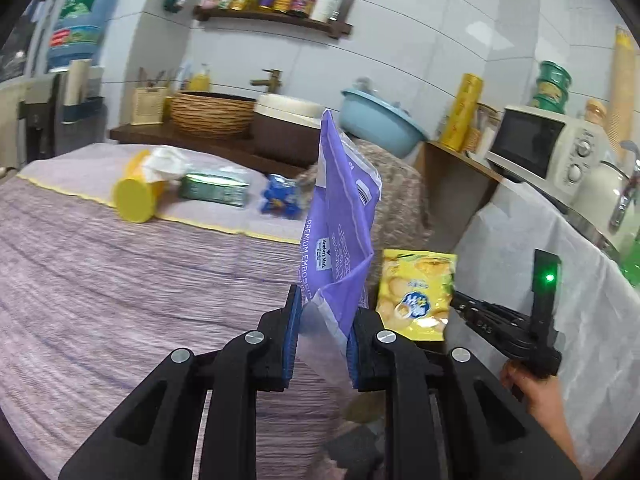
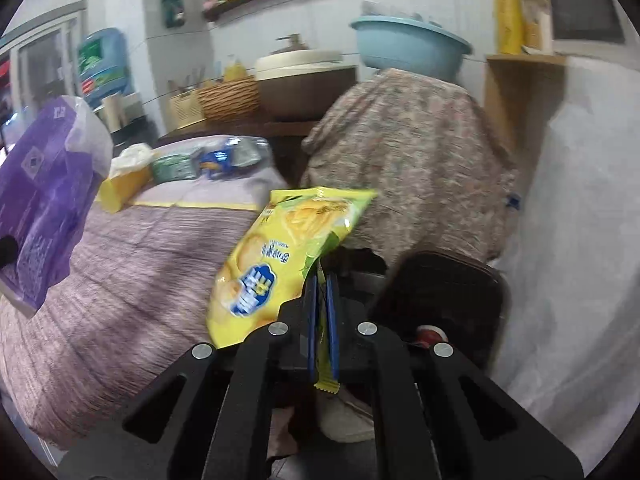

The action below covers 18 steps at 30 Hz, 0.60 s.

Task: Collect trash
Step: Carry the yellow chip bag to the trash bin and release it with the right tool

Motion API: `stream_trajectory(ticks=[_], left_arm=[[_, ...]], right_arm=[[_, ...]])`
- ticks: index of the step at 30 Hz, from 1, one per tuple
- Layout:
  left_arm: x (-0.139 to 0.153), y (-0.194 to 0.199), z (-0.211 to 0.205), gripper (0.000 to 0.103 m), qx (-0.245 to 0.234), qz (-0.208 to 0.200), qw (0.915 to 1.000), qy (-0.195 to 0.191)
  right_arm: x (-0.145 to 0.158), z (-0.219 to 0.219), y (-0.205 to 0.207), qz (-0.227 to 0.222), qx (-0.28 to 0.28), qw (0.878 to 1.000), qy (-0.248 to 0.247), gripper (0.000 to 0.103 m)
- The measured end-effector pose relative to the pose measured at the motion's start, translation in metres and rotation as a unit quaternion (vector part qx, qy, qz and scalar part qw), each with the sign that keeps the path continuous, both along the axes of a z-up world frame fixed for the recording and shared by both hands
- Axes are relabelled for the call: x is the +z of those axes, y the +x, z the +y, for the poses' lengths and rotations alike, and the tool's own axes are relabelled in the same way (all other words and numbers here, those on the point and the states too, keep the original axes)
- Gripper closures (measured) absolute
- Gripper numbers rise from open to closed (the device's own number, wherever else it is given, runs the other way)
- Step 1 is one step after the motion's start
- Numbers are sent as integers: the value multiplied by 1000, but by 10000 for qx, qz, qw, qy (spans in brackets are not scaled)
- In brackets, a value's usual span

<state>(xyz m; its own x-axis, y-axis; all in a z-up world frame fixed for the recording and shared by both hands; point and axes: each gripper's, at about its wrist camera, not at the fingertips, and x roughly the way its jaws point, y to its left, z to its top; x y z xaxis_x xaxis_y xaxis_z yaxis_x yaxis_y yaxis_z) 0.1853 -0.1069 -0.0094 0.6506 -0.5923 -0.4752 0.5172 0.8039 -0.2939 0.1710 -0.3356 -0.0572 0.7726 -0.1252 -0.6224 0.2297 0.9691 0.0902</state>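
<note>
The left gripper [image 1: 322,332] is clamping the lower end of a purple wrapper [image 1: 344,216] between its blue pads, so that the pack is standing up tall in front of the camera, lifted clear of the purple tablecloth [image 1: 120,280]. Just to its right, the right gripper [image 2: 321,280] is pinching the crimped edge of a yellow snack bag [image 2: 280,256], its two jaws nearly together with only the thin foil between them, and the bag is hanging off to the left of the fingers, also off the table. In the left wrist view the person's right hand [image 1: 536,388] is wrapping the handle of that gripper, held low and level at the table's near corner, both tools pointing forward side by side. Below the right gripper a dark rounded container [image 2: 436,300] is sitting on the floor beside the table; I judge it to be the bin, though its opening is not plainly showing. So two pieces are collected but not yet dropped. Farther back on the pale runner, three more are still lying: a tipped yellow cup [image 1: 136,196] with crumpled white tissue [image 1: 166,162] spilling from it, a green packet [image 1: 214,188] just beside it, and a blue wrapper [image 1: 282,200] near the far edge, well apart from either gripper.
</note>
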Motion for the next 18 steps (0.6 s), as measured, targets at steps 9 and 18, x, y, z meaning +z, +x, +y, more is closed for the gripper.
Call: stream_trajectory(ticks=[9,18], left_arm=[[-15,-1,-86,83,-928,240,9954,25],[-52,5,-133,83,-1255,580,9892,479]], right_arm=[[-43,-79,-5,439,-837,9950,322,97],[-121,-117,19,1122,-1196,9835,759,94]])
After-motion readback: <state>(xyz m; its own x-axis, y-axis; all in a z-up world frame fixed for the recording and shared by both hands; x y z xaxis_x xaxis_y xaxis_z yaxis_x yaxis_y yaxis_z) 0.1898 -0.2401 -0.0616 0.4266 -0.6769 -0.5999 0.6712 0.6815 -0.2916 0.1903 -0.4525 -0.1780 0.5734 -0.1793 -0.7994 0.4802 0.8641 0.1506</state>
